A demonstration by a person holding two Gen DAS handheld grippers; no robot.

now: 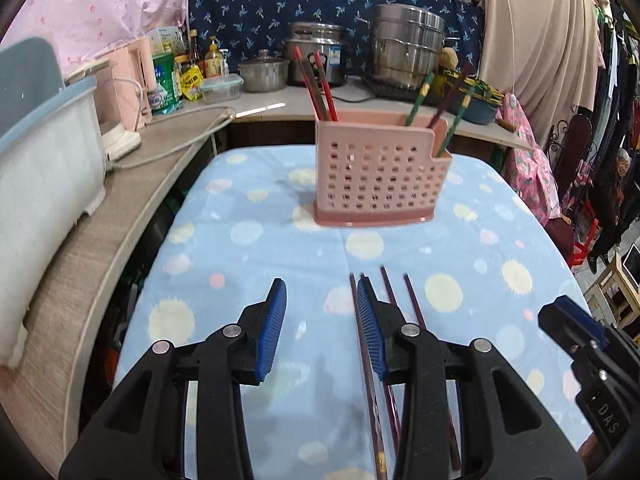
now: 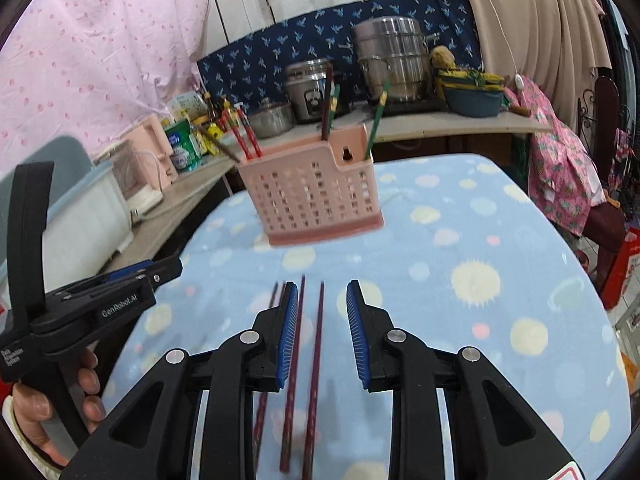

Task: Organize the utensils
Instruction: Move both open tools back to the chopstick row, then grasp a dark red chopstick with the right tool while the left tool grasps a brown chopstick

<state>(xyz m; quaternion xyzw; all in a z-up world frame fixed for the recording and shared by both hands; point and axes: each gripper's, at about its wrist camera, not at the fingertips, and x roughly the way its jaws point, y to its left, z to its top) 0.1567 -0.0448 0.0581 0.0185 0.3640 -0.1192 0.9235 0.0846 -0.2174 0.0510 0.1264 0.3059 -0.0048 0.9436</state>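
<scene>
A: Blue dotted cloth (image 1: 248, 264) covers our table; a crowded counter (image 1: 168, 148) runs behind, upper half of both frames. Pink perforated holder (image 1: 376, 176) stands upper centre, some chopsticks already upright in it.

B: Loose chopsticks (image 2: 316, 360) lie lower centre, dark red, roughly parallel and close together. Our right gripper (image 2: 322, 336) hangs over them, fingers partly apart, two sticks showing in the gap, nothing clamped.

A: Our left gripper (image 1: 322, 330) is partly open too, empty. One stick runs beside its right pad (image 1: 370, 328); touching or not, we cannot tell.

B: Risk as we judge it: sticks this close, one closing grip may catch two, or roll one aside.

A: Also the grippers crowd each other. The right one shows at lower right of the left view; they could knock together.

B: Holder path looks clear. Steel pots (image 2: 388, 60) and bottles (image 1: 214, 60) sit well back.
</scene>
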